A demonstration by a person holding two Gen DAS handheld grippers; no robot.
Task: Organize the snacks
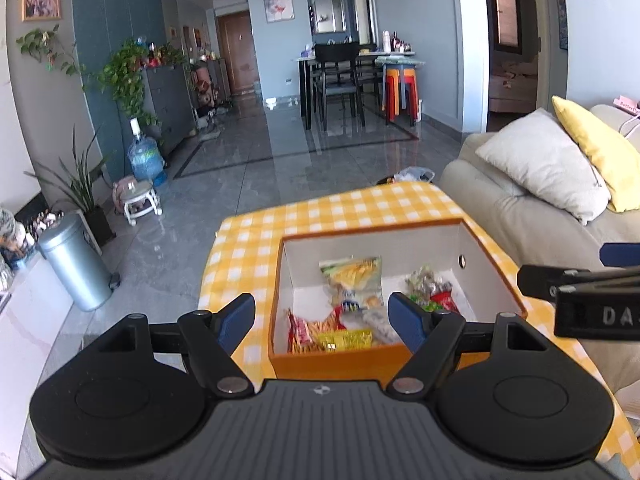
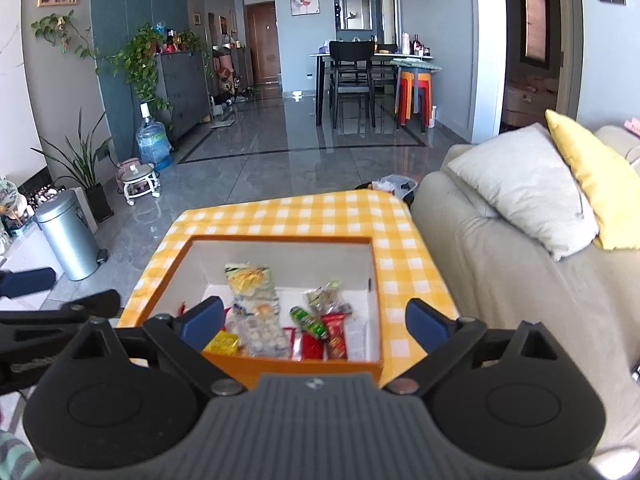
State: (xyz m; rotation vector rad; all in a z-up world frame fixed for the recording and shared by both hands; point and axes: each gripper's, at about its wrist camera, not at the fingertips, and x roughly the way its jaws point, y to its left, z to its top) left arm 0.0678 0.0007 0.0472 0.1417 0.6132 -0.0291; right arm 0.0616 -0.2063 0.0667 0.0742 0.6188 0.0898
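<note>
Two hand-held grippers hang above an orange cardboard box [image 2: 312,364] of snacks on a tabletop covered by a yellow-and-white checked cloth [image 2: 320,212], a beige sofa [image 2: 500,280] just beside it. The left gripper [image 1: 322,318] stands wide open with nothing between its blue pads, poised over the near left part of the box. The right gripper [image 2: 316,322] is likewise spread wide and empty, framing the box's near wall.

All the snacks in sight lie inside the white-lined box: a yellow-green chip bag [image 2: 250,282] leaning near the middle, a clear pack of small biscuits [image 2: 260,330] below it, a yellow packet [image 2: 222,344] in the near left corner, red packets [image 2: 334,336] and a green wrapper [image 2: 308,322] toward the right, and a bundle of mixed sweets [image 2: 328,300] behind them. No snack shows on the cloth outside the box, so the sorting looks close to done, or about to turn to arranging what is already in.

The risks from here look modest but real. The two grippers sit close together, the right one's arm crossing the edge of the left camera's view, so a reach by both into the box could knock them into each other. The packets overlap, and a pinch on one may drag or lift its neighbour. Thin, crinkly wrappers could slip from the pads. The light box might also slide on the loose cloth if a finger catches its wall.
</note>
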